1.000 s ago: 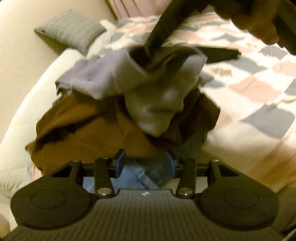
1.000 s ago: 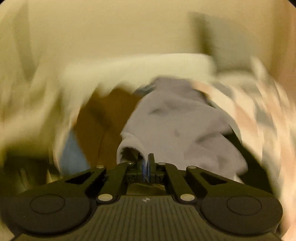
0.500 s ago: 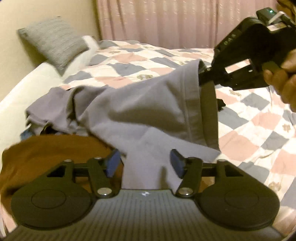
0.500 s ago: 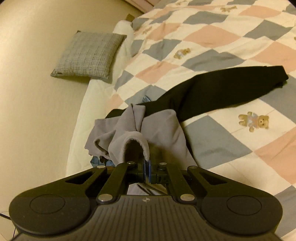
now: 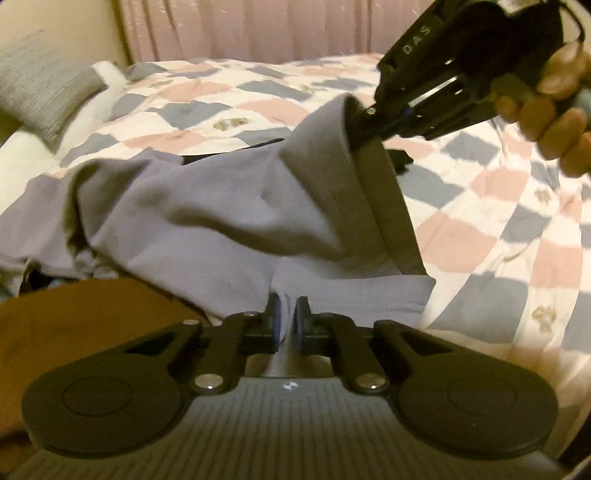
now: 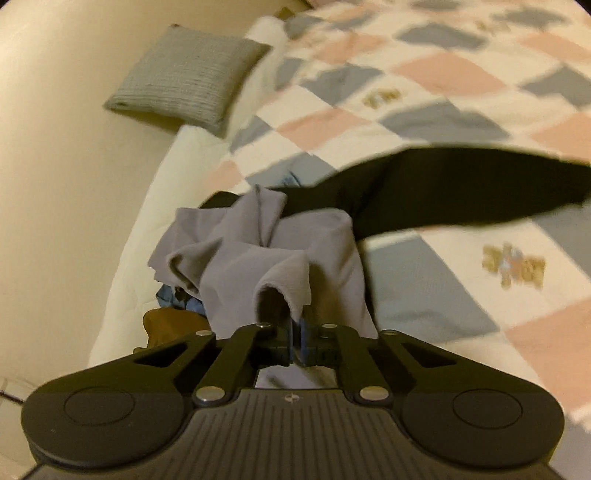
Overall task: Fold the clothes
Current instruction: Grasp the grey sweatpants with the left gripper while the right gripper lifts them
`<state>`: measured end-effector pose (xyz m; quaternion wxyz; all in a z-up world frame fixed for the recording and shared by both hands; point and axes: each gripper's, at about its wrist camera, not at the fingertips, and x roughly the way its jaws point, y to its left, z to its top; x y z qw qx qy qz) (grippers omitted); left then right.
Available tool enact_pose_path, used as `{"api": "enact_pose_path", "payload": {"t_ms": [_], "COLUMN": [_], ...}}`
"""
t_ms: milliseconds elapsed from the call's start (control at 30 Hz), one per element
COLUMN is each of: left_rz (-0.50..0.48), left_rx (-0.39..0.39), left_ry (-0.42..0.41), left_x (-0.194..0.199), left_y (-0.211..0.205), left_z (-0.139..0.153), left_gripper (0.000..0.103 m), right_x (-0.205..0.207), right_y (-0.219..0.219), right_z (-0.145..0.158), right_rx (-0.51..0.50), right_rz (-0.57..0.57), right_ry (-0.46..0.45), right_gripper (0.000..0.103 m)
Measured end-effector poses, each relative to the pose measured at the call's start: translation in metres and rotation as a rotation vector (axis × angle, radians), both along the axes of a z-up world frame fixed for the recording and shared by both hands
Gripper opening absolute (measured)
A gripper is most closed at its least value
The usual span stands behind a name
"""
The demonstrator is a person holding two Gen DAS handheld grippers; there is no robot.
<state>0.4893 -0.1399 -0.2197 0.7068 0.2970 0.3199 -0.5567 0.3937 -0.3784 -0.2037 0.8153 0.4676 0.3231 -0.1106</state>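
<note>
A grey garment (image 5: pixel 207 218) hangs stretched above the bed between both grippers. My left gripper (image 5: pixel 287 318) is shut on its lower hem, with cloth pinched between the blue pads. In the left wrist view my right gripper (image 5: pixel 364 122), held by a hand (image 5: pixel 554 99), grips a cuff-like opening of the same garment at upper right. From the right wrist view, the right gripper (image 6: pixel 297 334) is shut on the grey garment (image 6: pixel 258 251), which drapes down onto the pile below.
A brown garment (image 5: pixel 85 325) lies under the grey one at the left, with blue denim (image 6: pixel 173 295) beside it. A black garment (image 6: pixel 461 188) stretches across the checkered quilt (image 5: pixel 517 229). A grey pillow (image 6: pixel 192 77) leans on the wall; curtains (image 5: pixel 240 26) hang behind the bed.
My left gripper has shut on the grey garment's lower hem; it was open half a second ago. The right gripper keeps its hold and has lifted the cloth slightly higher.
</note>
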Motion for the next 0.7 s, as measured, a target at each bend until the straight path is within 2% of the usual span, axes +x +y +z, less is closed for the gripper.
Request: {"api": "enact_pose_path", "payload": {"t_ms": [67,167,267,367,500,567,633,700], "left_rz": [0.058,0.173,0.300,0.385,0.381,0.360,0.341,0.327], "left_rx": [-0.033,-0.139,-0.272,-0.398,-0.521,-0.552,-0.571,-0.592], "left_ry": [-0.005,-0.006,-0.025,-0.077,-0.181,-0.205,-0.205,-0.163], "left_x": [-0.013,-0.037,-0.072,-0.117,-0.201,-0.249,-0.298,-0.342], "left_y": [0.018,0.050,0.085,0.113,0.127,0.128,0.129,0.131], "left_z": [0.011,0.045,0.089,0.134,0.186,0.202,0.209,0.208], "left_gripper": [0.004,0.004,0.004,0.003,0.003,0.003,0.002,0.002], "right_x": [-0.008,-0.032,-0.076,-0.132,-0.213,-0.262,-0.314,-0.368], "right_y": [0.003,0.004,0.002,-0.002,-0.009,-0.012,-0.013,-0.015], "right_z": [0.012,0.033,0.056,0.087,0.131,0.153,0.167,0.174], "right_rx": [-0.048,-0.074,-0.067,-0.074,-0.086,-0.102,-0.109,-0.132], "right_rz": [-0.011,-0.063,-0.130,-0.185,-0.247,-0.262,-0.265,-0.276], "right_ry": [-0.024,-0.085,-0.172,-0.260,-0.375,-0.403,-0.414,-0.405], "right_gripper": [0.005,0.003,0.003,0.003,0.003,0.003,0.003,0.003]}}
